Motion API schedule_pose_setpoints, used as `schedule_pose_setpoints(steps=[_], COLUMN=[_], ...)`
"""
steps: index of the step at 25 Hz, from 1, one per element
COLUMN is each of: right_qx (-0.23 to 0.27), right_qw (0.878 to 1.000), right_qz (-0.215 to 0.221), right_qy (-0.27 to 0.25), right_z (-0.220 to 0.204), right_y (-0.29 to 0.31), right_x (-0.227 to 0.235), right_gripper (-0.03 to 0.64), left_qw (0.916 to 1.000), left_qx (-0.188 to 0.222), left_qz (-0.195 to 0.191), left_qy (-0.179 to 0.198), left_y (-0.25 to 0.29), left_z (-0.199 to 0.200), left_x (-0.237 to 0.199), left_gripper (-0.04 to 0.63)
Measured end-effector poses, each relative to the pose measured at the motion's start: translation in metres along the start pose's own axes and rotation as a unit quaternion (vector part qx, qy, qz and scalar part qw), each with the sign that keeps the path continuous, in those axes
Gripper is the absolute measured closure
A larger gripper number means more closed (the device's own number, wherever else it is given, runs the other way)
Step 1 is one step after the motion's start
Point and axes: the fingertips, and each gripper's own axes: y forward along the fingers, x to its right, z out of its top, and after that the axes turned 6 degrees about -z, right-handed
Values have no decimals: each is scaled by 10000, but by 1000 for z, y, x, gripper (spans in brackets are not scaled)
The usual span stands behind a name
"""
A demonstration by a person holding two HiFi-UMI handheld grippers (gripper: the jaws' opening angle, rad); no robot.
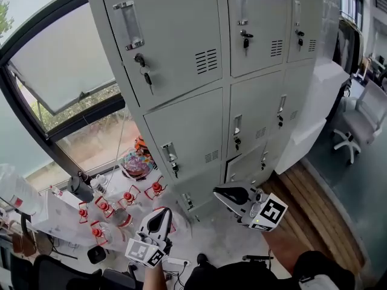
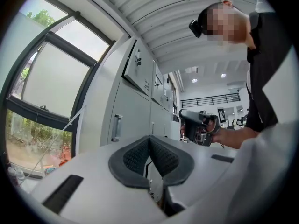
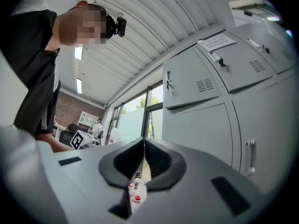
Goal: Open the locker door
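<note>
**A:** How far along was the opening?

**B:** Hardly begun, I'd judge. The bank of lockers (image 1: pixel 230 83) stood straight ahead. The left tongs (image 1: pixel 160 219) and right tongs (image 1: pixel 233 195) both hung low in front of it, apart from every door and touching no handle.

**A:** And the tongs themselves?

**B:** The left pair (image 2: pixel 149 139) was pressed together with nothing between. The right pair (image 3: pixel 142 141) was narrow too, at most a hairline slit, and it also held nothing.

**A:** So what was left?

**B:** All of it: the reach, the grip on a handle, and the pull.

**A:** Which door was meant?

**B:** I couldn't tell. The low door (image 1: pixel 247 162) was nearest the right tongs. It had a dark line down its left edge, which could have been a crack or only shadow.

**A:** Anything else unclear?

**B:** Keys (image 1: pixel 145 71) hung from several locks, but whether they were turned was too small to read. The top of the bank was cut off. The bottom row sat partly behind the right tongs. Red-capped bottles (image 1: pixel 100 207) cluttered the floor (image 1: pixel 217 240) to the left.
</note>
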Motion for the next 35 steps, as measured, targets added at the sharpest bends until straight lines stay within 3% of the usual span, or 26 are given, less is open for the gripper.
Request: schedule_pose_setpoints(steps=[9,21,28,31,35], right_qx=[516,478,88,-81,-105], right_qw=[9927,9859,9850,9868,9871], right_qz=[-149,-433,-362,-387,-397], right_qy=[-1079,-1543,-1685,-1569,-1551], right_z=[114,225,254,256,268], right_y=[88,155,192,205,216], right_x=[27,65,80,87,86], right_gripper=[598,588,548,511,509], left_qw=[9968,9863,9799,9787,9771], left_qx=[192,325,503,563,561], left_qz=[-84,-441,-477,-439,-471], left_qy=[776,1559,1869,1927,1996], left_y=[24,55,71,76,82], left_z=[116,242,291,303,310], left_x=[-67,-92,-88,-88,-87], left_gripper=[580,580,580,580,580])
